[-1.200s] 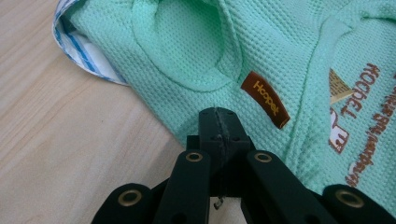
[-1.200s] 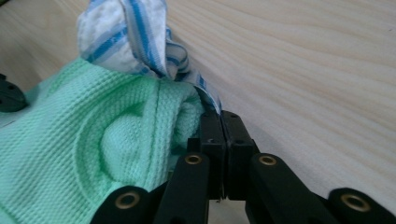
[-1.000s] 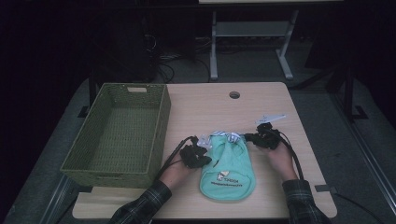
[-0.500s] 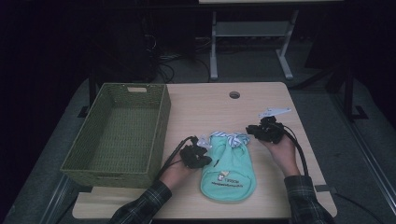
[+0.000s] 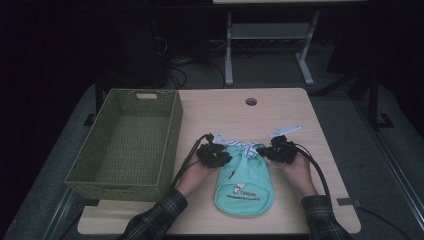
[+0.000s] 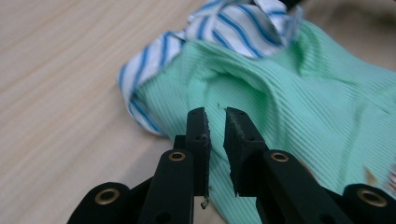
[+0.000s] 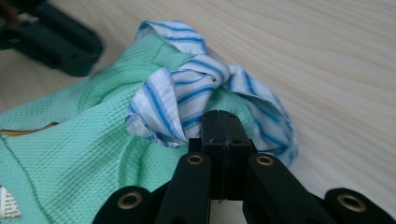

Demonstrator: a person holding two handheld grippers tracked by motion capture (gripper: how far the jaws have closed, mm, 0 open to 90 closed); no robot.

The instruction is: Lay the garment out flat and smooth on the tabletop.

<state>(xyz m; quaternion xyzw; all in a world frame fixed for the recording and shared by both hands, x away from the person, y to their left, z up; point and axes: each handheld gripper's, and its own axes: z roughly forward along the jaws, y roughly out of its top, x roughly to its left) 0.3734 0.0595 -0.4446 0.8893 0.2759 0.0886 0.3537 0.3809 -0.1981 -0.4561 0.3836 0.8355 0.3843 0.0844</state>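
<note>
A mint-green garment (image 5: 245,182) with a blue-and-white striped collar (image 5: 246,148) lies flat near the table's front edge. My left gripper (image 5: 221,159) is at the garment's upper left; its jaws have just been opening. They hover a small gap apart over the green cloth (image 6: 280,102) with nothing between them (image 6: 215,114). My right gripper (image 5: 263,152) is at the collar's right end, where its jaws have just closed. They stand flush together (image 7: 219,114) with the tips against the striped collar (image 7: 187,93). No cloth shows between them.
A green woven basket (image 5: 172,131), empty, stands on the table's left side next to my left hand. A cable hole (image 5: 251,101) lies in the bare wood beyond the garment. The left gripper appears blurred (image 7: 51,39) in the right gripper view.
My right gripper, which had drifted up and right off the collar, has come back to it. My left gripper has shifted slightly away from me along the garment's left shoulder.
</note>
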